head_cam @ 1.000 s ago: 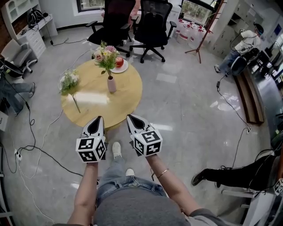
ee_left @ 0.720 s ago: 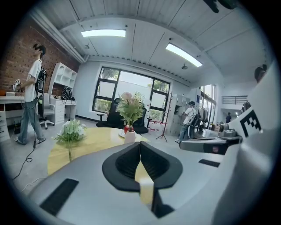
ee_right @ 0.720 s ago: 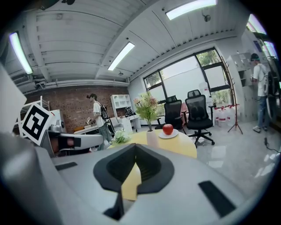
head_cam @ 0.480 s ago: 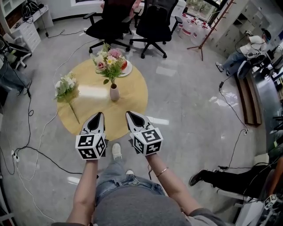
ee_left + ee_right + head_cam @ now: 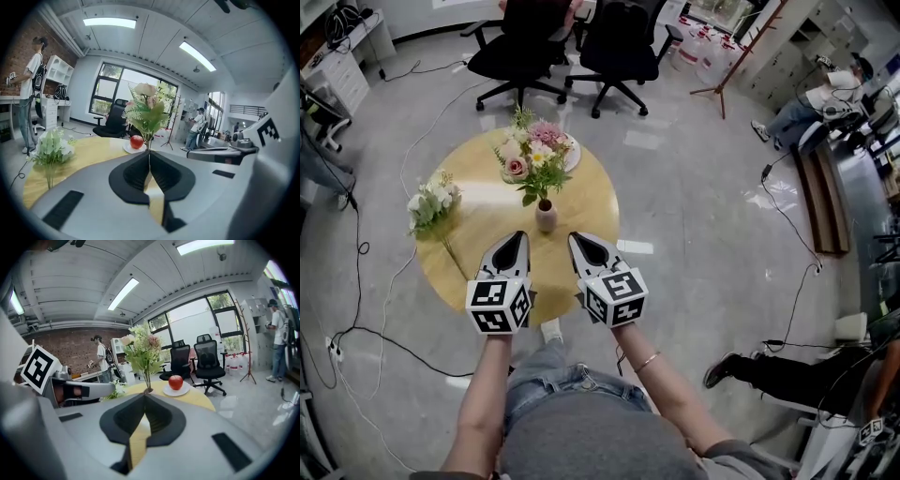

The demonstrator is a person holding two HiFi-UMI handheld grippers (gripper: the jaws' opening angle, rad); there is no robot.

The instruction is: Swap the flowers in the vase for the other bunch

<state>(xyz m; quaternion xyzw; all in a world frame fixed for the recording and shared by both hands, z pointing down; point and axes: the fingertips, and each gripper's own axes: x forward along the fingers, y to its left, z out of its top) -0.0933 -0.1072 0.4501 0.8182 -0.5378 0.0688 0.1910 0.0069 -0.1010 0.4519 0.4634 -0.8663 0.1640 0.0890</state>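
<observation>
A small pink vase is seen upright near the middle of the round wooden surface, with a mixed pink and white bunch standing in it. Beyond it, a red apple is carried on a white plate. The other bunch, white and green, is laid at the surface's left edge, well apart from the vase, with bare wood between. The left hand-held gripper and the right hand-held gripper are held over the near edge, jaws pressed together on nothing. Open floor is seen to the right.
</observation>
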